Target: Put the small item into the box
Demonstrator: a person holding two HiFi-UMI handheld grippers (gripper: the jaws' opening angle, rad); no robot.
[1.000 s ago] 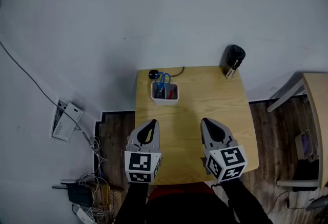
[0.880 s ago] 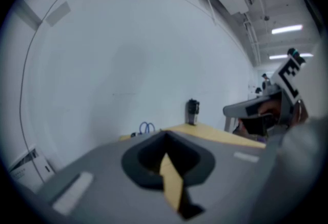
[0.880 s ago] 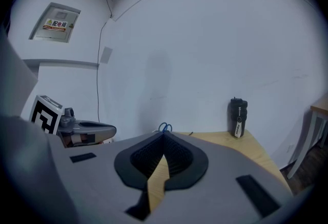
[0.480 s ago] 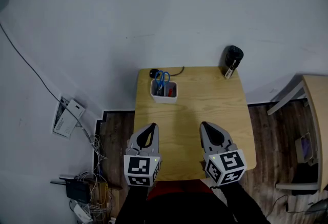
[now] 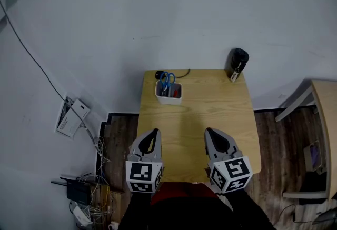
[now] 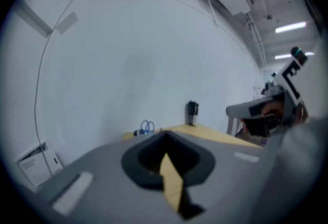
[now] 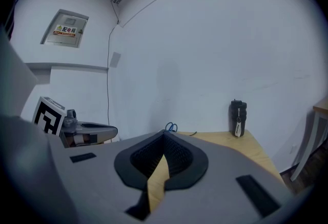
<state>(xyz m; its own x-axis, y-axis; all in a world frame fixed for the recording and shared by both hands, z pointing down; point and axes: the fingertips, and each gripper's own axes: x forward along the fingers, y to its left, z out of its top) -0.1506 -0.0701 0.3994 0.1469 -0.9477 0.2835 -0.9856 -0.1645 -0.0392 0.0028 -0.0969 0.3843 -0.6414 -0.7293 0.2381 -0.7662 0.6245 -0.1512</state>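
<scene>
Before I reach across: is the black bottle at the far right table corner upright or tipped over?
Upright. The black bottle stands on its base on the table; the right gripper view shows it vertical too.

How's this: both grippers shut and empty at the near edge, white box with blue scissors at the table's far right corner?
No. Head view shows the white box with blue scissors at the table's far left corner; the black bottle has the far right. Rest stands.

The grey left gripper [image 5: 154,134] and the grey right gripper [image 5: 209,132] have both drawn back slightly toward the near edge of the light wooden table [image 5: 210,102].
</scene>
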